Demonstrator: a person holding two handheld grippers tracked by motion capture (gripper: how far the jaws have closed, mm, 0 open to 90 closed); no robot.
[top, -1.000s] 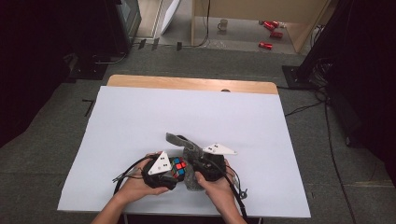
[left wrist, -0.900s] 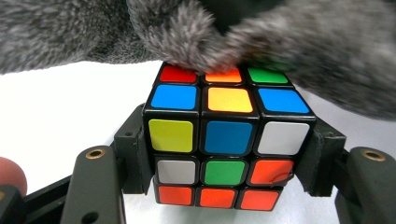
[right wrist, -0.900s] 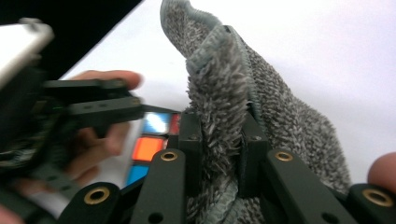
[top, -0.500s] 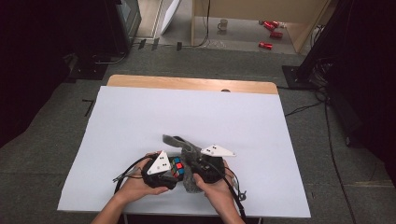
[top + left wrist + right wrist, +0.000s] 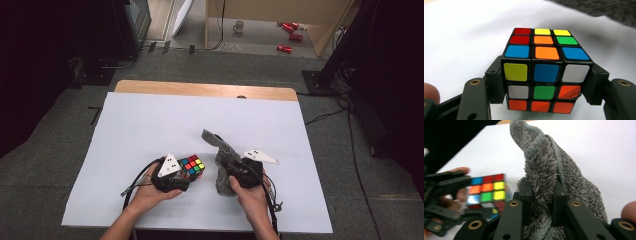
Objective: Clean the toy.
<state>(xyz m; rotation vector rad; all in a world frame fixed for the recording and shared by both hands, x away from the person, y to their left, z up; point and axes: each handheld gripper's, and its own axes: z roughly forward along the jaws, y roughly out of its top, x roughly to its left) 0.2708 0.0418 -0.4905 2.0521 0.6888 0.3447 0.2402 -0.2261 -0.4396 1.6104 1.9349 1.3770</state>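
Note:
A colour puzzle cube [image 5: 191,166] [image 5: 544,72] sits just above the white table sheet, near the front, with my left gripper [image 5: 184,176] [image 5: 544,87] shut on its two sides. To its right my right gripper [image 5: 231,172] [image 5: 543,202] is shut on a grey fuzzy cloth [image 5: 222,157] [image 5: 554,175], which stands up in a fold between the jaws. In the right gripper view the cube [image 5: 486,192] and the left gripper appear at the left, apart from the cloth.
The white sheet [image 5: 150,125] covers the table, whose wooden far edge [image 5: 200,89] shows behind it. Beyond lie grey floor, a cup [image 5: 239,26] and red items [image 5: 289,30]. Cables trail from both grippers at the front edge.
My right gripper has drawn the cloth away to the right, leaving a gap between it and the cube. The left gripper and cube have stayed in place.

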